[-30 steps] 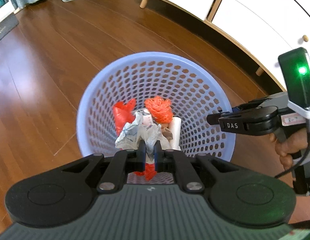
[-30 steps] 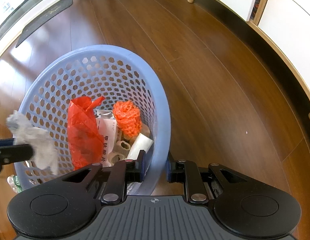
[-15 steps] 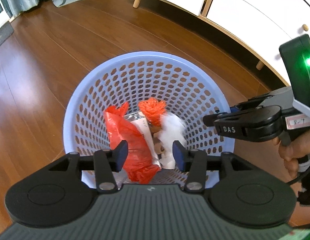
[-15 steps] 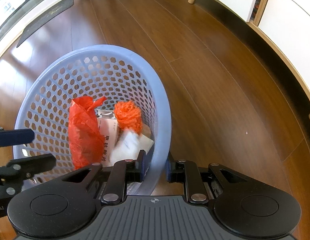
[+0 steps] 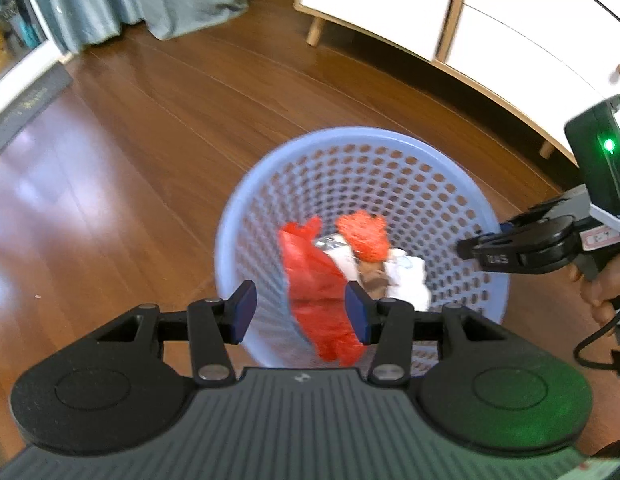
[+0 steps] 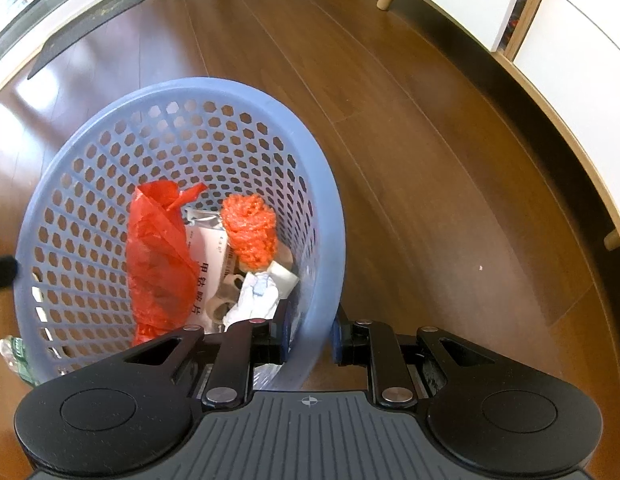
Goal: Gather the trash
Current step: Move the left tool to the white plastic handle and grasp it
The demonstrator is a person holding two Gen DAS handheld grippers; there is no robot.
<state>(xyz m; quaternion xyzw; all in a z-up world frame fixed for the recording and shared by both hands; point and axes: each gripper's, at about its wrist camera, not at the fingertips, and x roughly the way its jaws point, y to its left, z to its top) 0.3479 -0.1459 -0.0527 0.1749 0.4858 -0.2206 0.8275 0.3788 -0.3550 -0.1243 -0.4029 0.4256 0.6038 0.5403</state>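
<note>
the left gripper (image 5: 297,312) is hanging over the blue basket (image 5: 462,168) with its jaws standing apart and nothing between the pads, so it is carrying no trash just now. the right gripper (image 6: 310,336) is clamping the basket's rim (image 6: 314,320), one pad inside the wall and one outside, steadying it on the wooden floor (image 6: 430,160). below and ahead of the left fingers, the trash is sitting at the bottom of the basket: a red plastic bag (image 6: 157,256), an orange mesh ball (image 6: 249,232), a printed white packet (image 6: 209,256) and a crumpled white tissue (image 6: 255,296) lying nearest the right gripper's inner pad. the step in hand looks like pulling the empty left gripper clear to go after more rubbish. to do that well, i'd say it should be lifting straight up before swinging away, so its fingers aren't snagging the rim or tipping the basket, while the right hand is holding firm. something pale and green (image 6: 15,354) is lying on the floor just outside the basket wall, to the right gripper's left; it could be the next piece, though i can't tell what it is.
</note>
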